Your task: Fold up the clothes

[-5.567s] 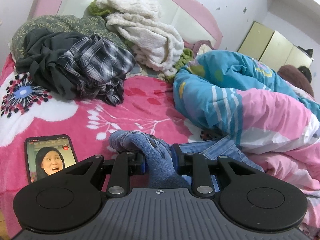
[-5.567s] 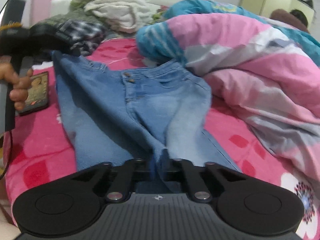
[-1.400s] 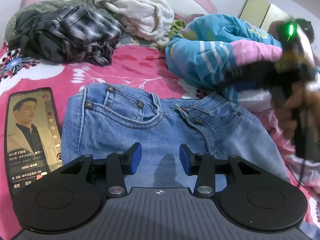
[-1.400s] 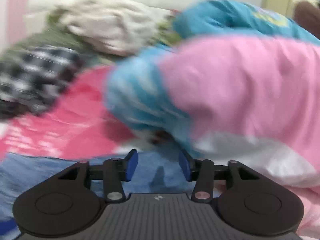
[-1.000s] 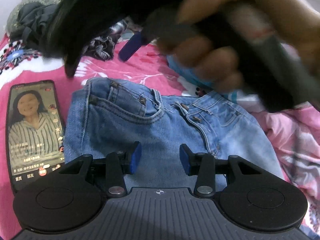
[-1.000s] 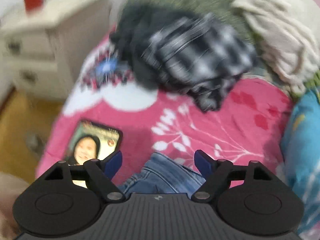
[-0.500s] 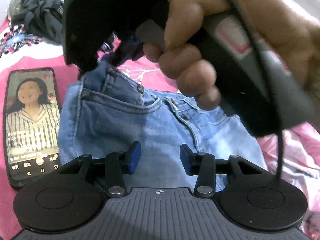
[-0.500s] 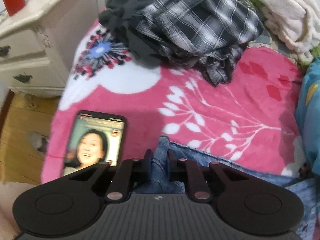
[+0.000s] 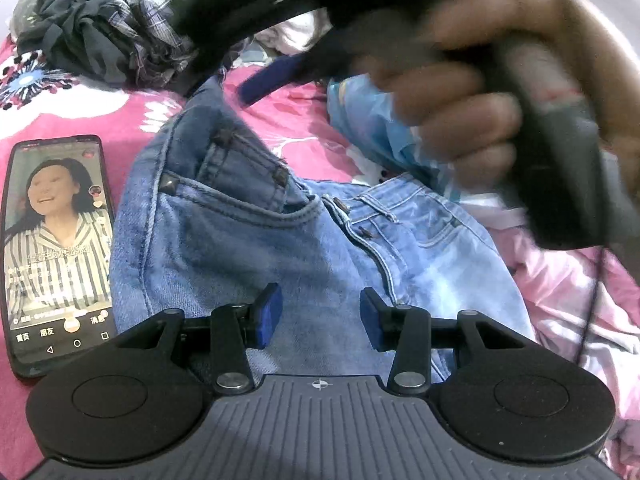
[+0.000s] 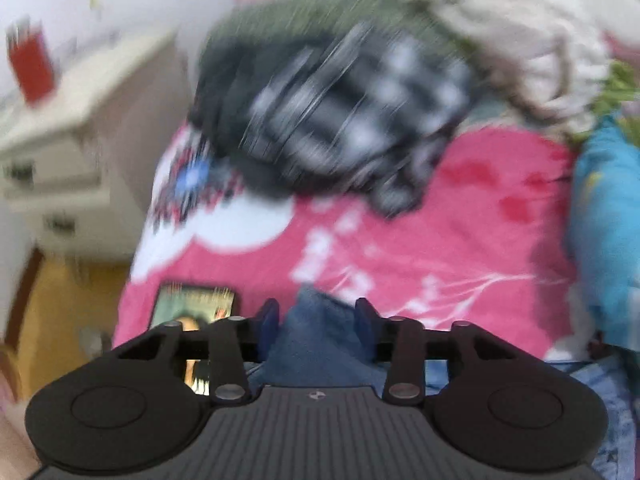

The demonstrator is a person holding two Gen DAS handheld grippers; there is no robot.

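Note:
Blue jeans (image 9: 280,248) lie waistband-up on the pink flowered blanket (image 9: 296,120). My left gripper (image 9: 320,316) hovers open just above the jeans' hip, nothing between its fingers. A hand (image 9: 460,92) holds my right gripper across the top of the left wrist view, blurred, one blue finger (image 9: 272,74) showing beside the raised left waistband corner (image 9: 208,96). In the right wrist view, the right gripper (image 10: 316,318) is open, its fingers parted, and that denim corner (image 10: 316,344) stands between them.
A phone (image 9: 56,248) with a lit screen lies left of the jeans. A dark plaid clothes pile (image 9: 104,40) and a white fleece (image 10: 500,32) sit behind. A blue and pink quilt (image 9: 560,280) bulks on the right. A cream nightstand (image 10: 60,128) stands beyond the bed's left edge.
The right gripper's fingers, shut on the jeans' waistband corner half a second ago, have parted. The corner stands higher, and the right view is blurred by motion. The left gripper has stayed open.

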